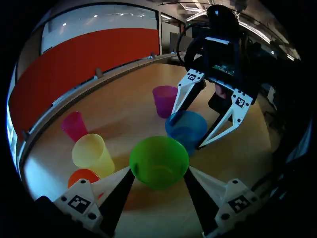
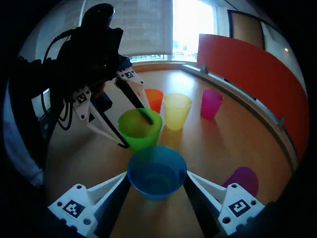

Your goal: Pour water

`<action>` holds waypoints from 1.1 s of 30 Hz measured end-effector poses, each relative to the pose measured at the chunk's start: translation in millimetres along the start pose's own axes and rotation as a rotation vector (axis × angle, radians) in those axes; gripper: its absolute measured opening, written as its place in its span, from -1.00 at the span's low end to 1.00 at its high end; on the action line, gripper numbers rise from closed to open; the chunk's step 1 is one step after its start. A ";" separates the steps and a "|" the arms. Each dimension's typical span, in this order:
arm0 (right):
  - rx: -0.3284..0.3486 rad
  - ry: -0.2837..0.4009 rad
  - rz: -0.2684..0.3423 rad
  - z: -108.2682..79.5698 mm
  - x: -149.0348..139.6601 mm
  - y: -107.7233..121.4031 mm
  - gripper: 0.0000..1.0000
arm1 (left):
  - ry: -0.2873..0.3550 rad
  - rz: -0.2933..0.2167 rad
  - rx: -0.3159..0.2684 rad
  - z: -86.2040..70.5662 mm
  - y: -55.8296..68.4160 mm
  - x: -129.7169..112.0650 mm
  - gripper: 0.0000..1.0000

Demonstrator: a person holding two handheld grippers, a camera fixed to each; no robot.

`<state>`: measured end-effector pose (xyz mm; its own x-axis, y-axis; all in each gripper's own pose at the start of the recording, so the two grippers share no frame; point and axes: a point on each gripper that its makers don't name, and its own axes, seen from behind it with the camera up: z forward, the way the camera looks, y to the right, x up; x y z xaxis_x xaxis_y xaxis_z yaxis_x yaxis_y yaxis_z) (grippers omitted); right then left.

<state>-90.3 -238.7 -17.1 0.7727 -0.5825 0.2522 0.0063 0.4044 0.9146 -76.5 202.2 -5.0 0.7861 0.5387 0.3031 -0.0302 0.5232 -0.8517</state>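
Note:
A green cup point(image 1: 158, 162) stands upright between my left gripper's point(image 1: 158, 169) fingers, which press on both its sides. Just beyond it is a blue cup point(image 1: 186, 129), held by my right gripper point(image 1: 187, 130) with a hand behind it. In the right gripper view the blue cup point(image 2: 157, 171) sits upright between the right gripper's point(image 2: 156, 173) fingers, gripped on both sides. There the green cup point(image 2: 139, 129) is right behind it, held by the left gripper point(image 2: 138, 133). The two cups are close together, rims almost touching. I cannot tell whether either holds water.
On the wooden table point(image 1: 130, 99) stand a purple cup point(image 1: 164, 99), a pink cup point(image 1: 74, 125), a yellow cup point(image 1: 92, 154) and an orange cup point(image 1: 82, 176). A red partition point(image 1: 79, 59) runs along the table's edge. A person's dark sleeve point(image 2: 27, 103) is nearby.

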 end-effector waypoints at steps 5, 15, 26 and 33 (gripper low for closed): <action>-0.007 0.022 0.002 -4.2 7.2 1.0 0.79 | 0.012 0.005 0.012 -4.2 -1.0 4.0 0.67; -0.036 0.074 0.002 -18.7 22.3 4.5 0.79 | 0.049 0.003 0.043 -16.5 -3.5 16.4 0.67; -0.079 0.150 0.014 -39.4 48.0 12.1 0.79 | 0.119 -0.002 0.102 -37.0 -13.6 40.6 0.67; -0.110 0.195 0.012 -54.3 64.4 20.0 0.79 | 0.178 -0.013 0.131 -51.2 -21.8 62.4 0.67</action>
<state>-5.9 -229.9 0.3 0.8812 -0.4341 0.1875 0.0573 0.4916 0.8689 4.8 190.7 10.6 0.8833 0.4121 0.2236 -0.0900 0.6170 -0.7818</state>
